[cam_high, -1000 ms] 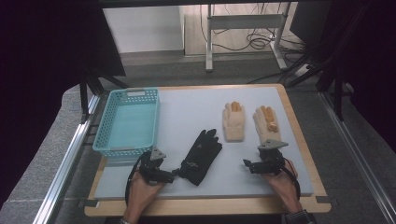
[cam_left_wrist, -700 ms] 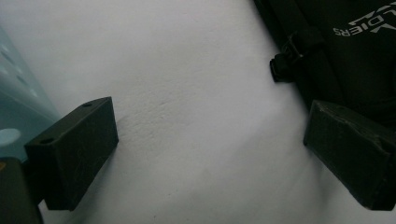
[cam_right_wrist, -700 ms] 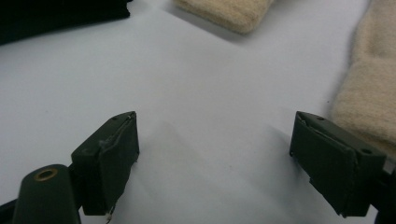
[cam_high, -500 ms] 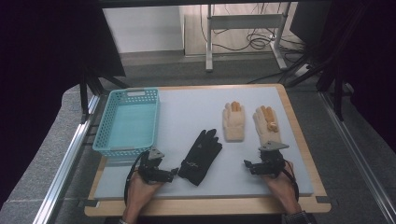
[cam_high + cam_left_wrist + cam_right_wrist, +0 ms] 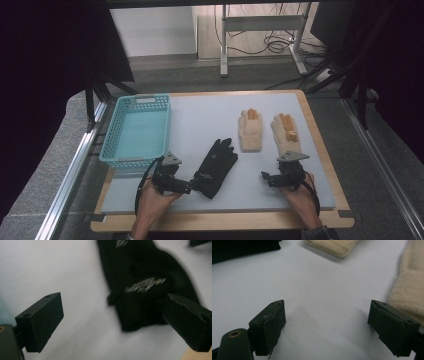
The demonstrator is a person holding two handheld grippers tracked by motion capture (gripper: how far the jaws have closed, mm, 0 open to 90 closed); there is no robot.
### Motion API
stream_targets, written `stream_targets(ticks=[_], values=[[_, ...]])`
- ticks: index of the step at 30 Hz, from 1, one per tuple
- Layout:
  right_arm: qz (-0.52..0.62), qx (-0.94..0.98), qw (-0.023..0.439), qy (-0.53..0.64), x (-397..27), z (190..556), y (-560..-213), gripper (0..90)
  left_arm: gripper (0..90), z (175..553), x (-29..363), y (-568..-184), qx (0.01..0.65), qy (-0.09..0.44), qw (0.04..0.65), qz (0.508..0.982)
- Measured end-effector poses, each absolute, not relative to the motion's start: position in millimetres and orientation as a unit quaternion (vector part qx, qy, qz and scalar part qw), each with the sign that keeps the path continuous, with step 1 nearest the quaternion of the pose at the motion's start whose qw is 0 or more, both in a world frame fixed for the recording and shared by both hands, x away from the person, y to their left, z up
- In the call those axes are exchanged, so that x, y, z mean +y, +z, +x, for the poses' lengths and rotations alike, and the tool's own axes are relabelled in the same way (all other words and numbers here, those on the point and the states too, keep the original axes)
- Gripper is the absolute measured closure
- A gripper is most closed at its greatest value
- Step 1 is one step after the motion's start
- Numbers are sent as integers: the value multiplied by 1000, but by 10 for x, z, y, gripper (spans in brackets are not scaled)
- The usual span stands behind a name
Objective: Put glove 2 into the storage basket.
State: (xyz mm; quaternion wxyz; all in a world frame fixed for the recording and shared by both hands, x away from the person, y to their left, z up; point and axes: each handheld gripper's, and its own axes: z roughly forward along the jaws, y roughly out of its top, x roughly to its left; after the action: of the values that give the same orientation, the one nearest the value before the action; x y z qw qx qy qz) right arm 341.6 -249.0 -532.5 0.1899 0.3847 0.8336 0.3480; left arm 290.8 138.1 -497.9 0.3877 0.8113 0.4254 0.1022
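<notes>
A black glove [image 5: 216,167] lies flat near the middle front of the white mat [image 5: 210,120]. Its cuff [image 5: 140,310] sits just ahead of my left gripper [image 5: 117,322], whose jaws stand wide apart with nothing between them. In the high view the left gripper [image 5: 192,186] is at the glove's cuff end. Two beige gloves [image 5: 250,131] [image 5: 286,134] lie side by side at the right. My right gripper [image 5: 265,178] is open over bare mat, and the nearer beige glove [image 5: 409,290] lies by its right jaw.
A light blue plastic basket [image 5: 136,131] stands on the left side of the mat. The wooden table edge [image 5: 220,221] runs along the front. Metal rails flank the table, and a desk frame with cables stands beyond it.
The right gripper has slid slightly toward the front of the table. The left gripper has barely moved.
</notes>
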Motion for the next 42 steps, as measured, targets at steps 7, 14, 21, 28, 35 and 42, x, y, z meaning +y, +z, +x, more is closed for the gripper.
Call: stream_targets(ticks=[7,14,21,28,35,42], values=[[384,834,190,348,-2491,3417,-5325,140,0,3099,846,-4876,399,101,365,835],[384,833,189,349,-2492,3417,-5326,140,0,3284,498,-5053,409,124,320,845],[385,833,190,349,-2492,3417,-5326,140,0,3456,509,-5310,442,109,284,844],[385,833,189,349,-2492,3418,-5326,140,0,3387,372,-5313,423,112,269,858],[385,834,190,348,-2491,3417,-5326,140,207,3410,461,-5244,438,111,269,851],[385,834,190,348,-2491,3416,-5326,140,590,3483,655,-5207,438,109,276,848]])
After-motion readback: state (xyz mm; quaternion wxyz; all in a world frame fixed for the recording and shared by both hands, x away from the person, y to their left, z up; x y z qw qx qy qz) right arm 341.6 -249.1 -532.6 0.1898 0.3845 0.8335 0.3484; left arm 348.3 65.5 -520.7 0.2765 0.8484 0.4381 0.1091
